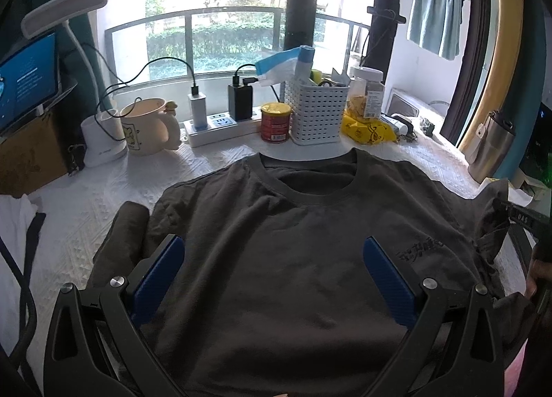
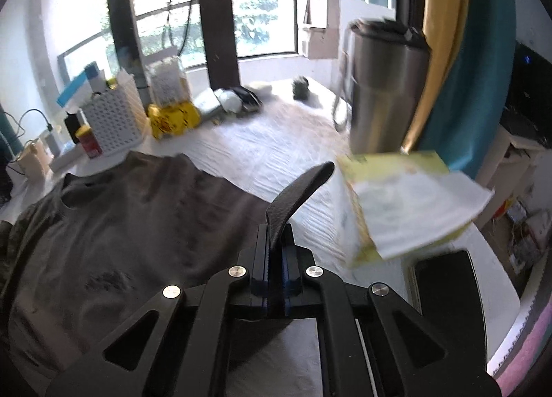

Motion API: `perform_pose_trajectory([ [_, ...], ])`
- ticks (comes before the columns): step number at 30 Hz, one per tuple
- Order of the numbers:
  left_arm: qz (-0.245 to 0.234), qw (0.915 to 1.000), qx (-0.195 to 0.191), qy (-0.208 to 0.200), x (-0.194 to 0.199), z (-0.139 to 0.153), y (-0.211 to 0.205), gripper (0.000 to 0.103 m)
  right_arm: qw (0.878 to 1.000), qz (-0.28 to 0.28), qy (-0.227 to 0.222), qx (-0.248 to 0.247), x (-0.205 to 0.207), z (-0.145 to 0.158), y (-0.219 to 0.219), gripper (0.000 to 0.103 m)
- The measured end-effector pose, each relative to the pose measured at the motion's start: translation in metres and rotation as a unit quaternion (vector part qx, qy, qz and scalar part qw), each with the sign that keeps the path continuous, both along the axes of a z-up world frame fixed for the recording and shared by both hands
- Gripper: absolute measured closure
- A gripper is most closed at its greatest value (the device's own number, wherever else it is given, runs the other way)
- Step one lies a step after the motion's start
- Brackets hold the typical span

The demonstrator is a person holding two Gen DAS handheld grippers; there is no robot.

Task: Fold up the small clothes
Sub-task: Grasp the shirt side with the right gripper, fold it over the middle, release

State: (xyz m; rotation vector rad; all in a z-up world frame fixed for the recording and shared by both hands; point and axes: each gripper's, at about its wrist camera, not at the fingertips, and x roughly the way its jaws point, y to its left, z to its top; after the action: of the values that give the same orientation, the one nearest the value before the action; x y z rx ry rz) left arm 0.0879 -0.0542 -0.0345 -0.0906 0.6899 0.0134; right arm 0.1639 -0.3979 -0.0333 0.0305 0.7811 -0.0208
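Observation:
A dark grey T-shirt (image 1: 276, 252) lies face up on the white textured table cover (image 1: 86, 210), collar toward the window. Above its chest hovers my left gripper (image 1: 272, 243), open, its blue pads (image 1: 390, 279) wide apart and nothing between them. At the shirt's right side the sleeve (image 1: 493, 221) is bunched and lifted, and my right gripper (image 1: 528, 221) pinches it there. In the right wrist view that gripper (image 2: 276, 245) is shut, with a strip of the dark sleeve cloth (image 2: 300, 190) sticking out from its jaws. The shirt body (image 2: 120, 224) spreads to its left.
Along the window stand a mug (image 1: 148, 127), a power strip (image 1: 214, 127), a red can (image 1: 275, 122) and a white basket (image 1: 317, 110). A steel tumbler (image 2: 383, 93), a yellow-white packet (image 2: 407, 203) and a dark phone (image 2: 445, 279) are at the right. White clothing (image 1: 13, 224) lies at the left.

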Motion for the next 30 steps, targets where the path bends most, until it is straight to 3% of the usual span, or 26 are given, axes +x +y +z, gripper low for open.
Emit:
perform_pose_trajectory([
  [14,0.032,0.9985,-0.036,-0.024,-0.019,-0.001,0.056,0.001,0.996,0.087,-0.024,-0.022,0.015,0.033,0.095,0.096],
  [19,0.044,0.9979,-0.032,-0.035,-0.029,0.001,0.069,0.001,0.994,0.108,-0.009,-0.015,0.024,0.026,0.119,0.096],
  [24,0.057,0.9972,-0.031,-0.037,-0.036,0.002,0.078,0.001,0.989,0.142,0.040,-0.007,0.034,0.003,0.140,0.096],
  [30,0.064,0.9968,-0.030,-0.037,-0.041,0.004,0.080,0.001,0.977,0.197,0.079,-0.009,0.028,-0.016,0.170,0.096],
])
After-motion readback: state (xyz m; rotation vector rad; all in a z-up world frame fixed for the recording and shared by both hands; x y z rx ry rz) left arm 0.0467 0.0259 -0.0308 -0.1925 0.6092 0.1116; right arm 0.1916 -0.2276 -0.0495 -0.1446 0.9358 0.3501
